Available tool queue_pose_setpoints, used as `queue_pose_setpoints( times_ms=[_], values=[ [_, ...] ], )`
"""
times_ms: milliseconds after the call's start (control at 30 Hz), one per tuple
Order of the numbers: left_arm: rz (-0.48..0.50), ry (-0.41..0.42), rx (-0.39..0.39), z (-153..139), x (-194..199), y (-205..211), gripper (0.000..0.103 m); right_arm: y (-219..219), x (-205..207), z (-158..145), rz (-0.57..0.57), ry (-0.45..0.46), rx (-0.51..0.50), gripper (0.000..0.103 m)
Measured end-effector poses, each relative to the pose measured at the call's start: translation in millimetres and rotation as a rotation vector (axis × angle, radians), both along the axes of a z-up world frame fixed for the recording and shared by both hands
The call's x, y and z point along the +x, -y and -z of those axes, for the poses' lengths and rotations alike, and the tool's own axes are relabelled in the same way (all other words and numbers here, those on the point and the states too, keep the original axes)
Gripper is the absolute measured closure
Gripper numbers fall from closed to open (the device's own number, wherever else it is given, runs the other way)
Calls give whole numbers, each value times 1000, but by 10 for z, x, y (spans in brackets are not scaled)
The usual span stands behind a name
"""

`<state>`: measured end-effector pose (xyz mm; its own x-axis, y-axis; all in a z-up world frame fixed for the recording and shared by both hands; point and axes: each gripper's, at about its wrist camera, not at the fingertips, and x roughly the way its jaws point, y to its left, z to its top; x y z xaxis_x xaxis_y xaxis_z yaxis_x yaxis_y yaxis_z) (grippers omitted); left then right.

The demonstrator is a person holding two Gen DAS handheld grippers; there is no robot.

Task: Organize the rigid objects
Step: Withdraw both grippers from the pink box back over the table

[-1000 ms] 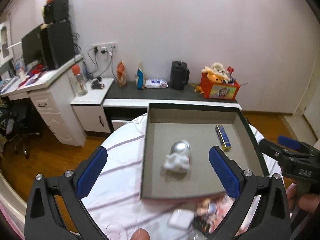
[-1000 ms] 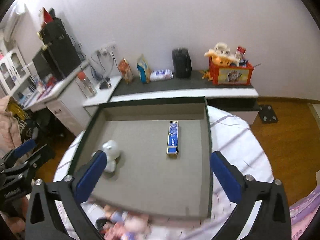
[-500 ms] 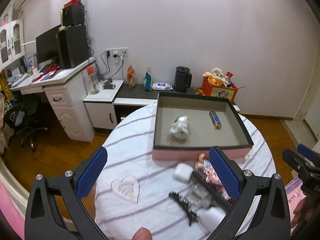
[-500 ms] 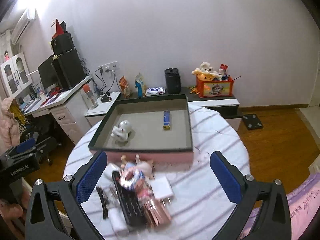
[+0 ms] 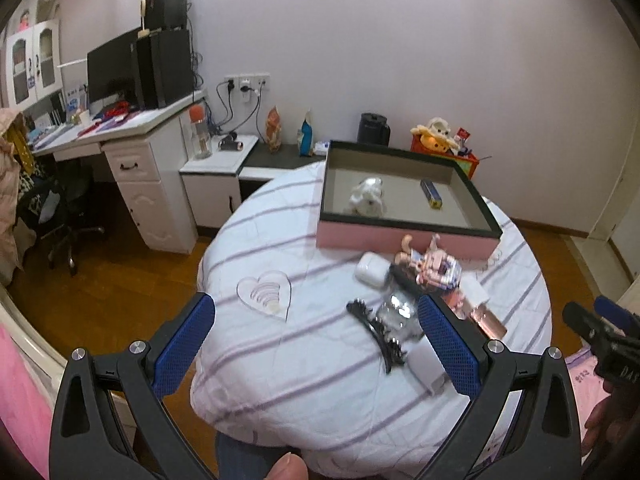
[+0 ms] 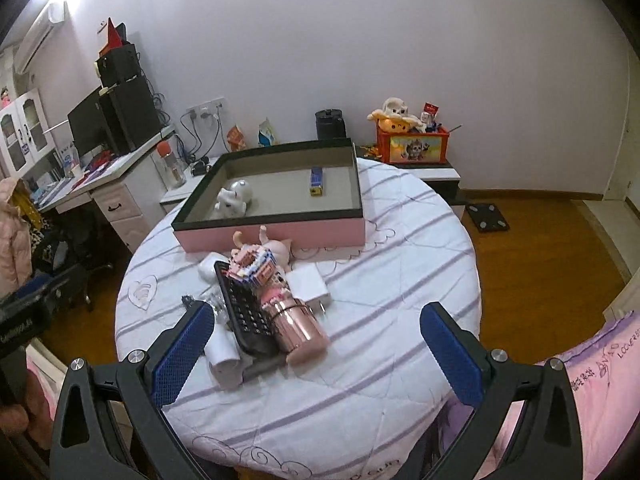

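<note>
Toys and small things lie heaped on the round table (image 6: 400, 264) just in front of the pink box (image 6: 276, 232): a comb (image 6: 244, 312), a rose-gold bottle (image 6: 298, 330), a white charger (image 6: 310, 284). My left gripper (image 5: 316, 344) and right gripper (image 6: 316, 348) hang above the table's near edge, jaws spread wide, empty.

Even, soft indoor light; a bright glare flares above the air conditioner (image 6: 38, 36). Fisheye bending curves walls near black corners. The white figurine (image 5: 368, 197) looks slightly blurred.
</note>
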<state>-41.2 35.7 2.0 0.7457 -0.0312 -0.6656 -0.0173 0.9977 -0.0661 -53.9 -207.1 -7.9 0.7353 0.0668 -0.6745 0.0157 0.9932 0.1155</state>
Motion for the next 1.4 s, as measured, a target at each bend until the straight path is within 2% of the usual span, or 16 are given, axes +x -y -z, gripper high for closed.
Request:
queue_pose_setpoints(
  times_ms=[433,1067,1400],
  values=[
    [19,-21,3,82,-67,31,0,-29,-20,1,-2,0,-2,0],
    [31,-68,9,222,96,87,0,-22,138,111,-5,-41,-2,0],
    [32,-94,17,349,223,77,0,-146,340,187,-46,-64,-19,0]
  ],
)
